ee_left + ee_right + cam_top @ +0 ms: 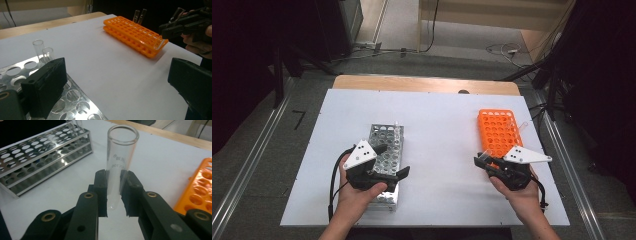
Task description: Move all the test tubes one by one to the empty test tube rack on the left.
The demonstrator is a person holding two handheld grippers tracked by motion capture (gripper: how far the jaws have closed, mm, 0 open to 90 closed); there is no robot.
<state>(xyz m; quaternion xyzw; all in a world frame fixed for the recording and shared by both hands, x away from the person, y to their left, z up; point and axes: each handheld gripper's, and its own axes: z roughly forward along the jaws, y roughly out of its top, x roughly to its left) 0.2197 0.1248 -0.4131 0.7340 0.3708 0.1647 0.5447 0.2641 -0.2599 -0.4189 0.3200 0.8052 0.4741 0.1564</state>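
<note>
- Your right gripper [113, 195] has its jaws closed on a clear glass test tube [120, 162], pinched low on the barrel with the open mouth pointing away from the gripper and the rounded bottom just showing between the jaws.
- In the high view that right gripper [484, 161] sits at the near end of the orange rack [498, 131], with the tube poking out toward the middle of the surface [442, 125], clear of both racks.
- Treat the tube as light, rigid, smooth and breakable: glass on hard black jaws will likely slip or twist if you ease off, and could crack if you squeeze hard. Keep the grip on the straight wall, not on the rim or the curved bottom.
- Your right hand [519, 192] holds its gripper low from the near edge, aimed left and slightly away from you.
- Your left gripper [394, 161] rests over the near part of the metal rack [384, 145], its jaws spread wide with nothing between them.
- In the left gripper view two tubes [43, 51] stand at the far end of that rack, and two more [139, 16] stand at the far end of the orange one.
- When you seat the tube in a hole, I would line it up upright first; a tilted entry may catch the rim.
</note>
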